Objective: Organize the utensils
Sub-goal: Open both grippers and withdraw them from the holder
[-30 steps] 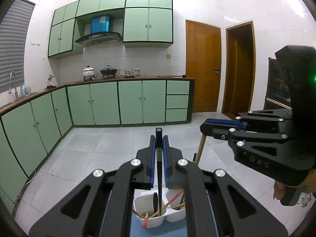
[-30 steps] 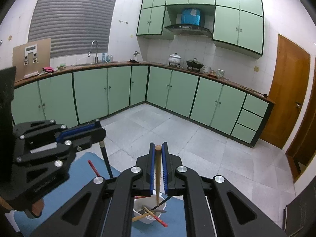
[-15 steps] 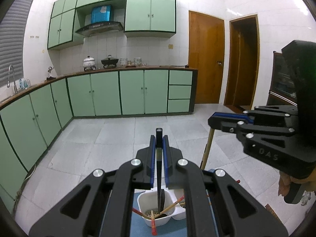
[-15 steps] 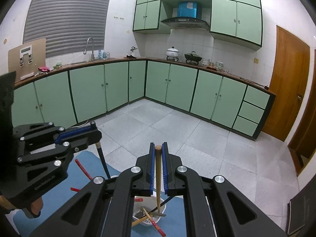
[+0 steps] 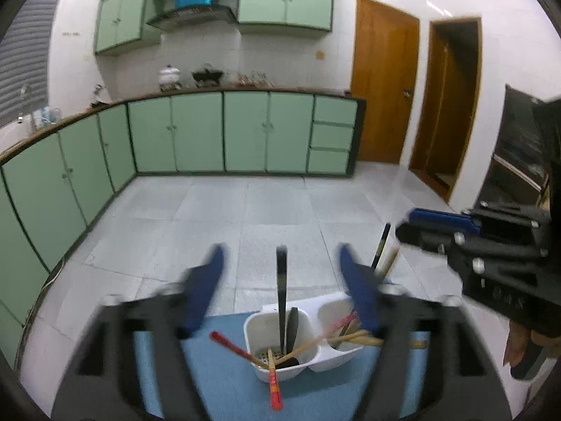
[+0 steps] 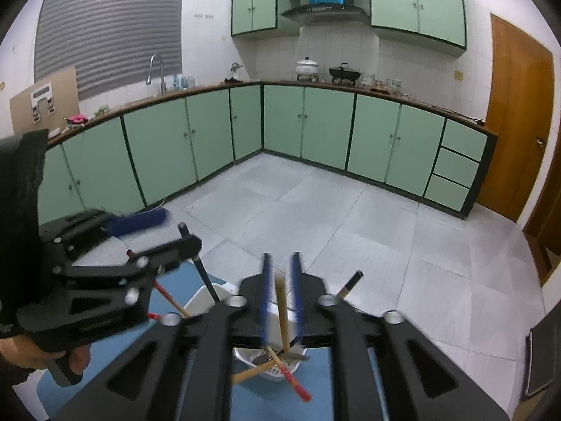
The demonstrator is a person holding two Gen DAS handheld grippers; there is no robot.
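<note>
The left gripper [image 5: 280, 273], black with blue finger pads, has just been opening; its jaws now stand spread wide, and the slim black utensil handle [image 5: 281, 280] rises upright between them with a clear gap on each side, so neither pad touches it. The lower end of that handle sits in the left compartment of the white plastic two-compartment utensil holder [image 5: 261, 319], which rests on a blue mat [image 5: 217, 379] at the edge of a pale grey tiled floor [image 5: 245, 210]. A red chopstick [image 5: 231, 342] leans out over the holder's left rim, and a tan wooden chopstick [image 5: 308, 345] crosses from that compartment toward the right one. Further right, the right gripper [image 6: 281, 280], of the same black and blue build, has also just been opening; its jaws are parted only narrowly around a light wooden stick [image 6: 282, 310] that leans slightly, and motion blur makes it hard to be sure, but the pads appear to stand just off it. The stick's lower end reaches down into the holder, seen from this side as a white rim [image 6: 245, 354] under the fingers.
</note>
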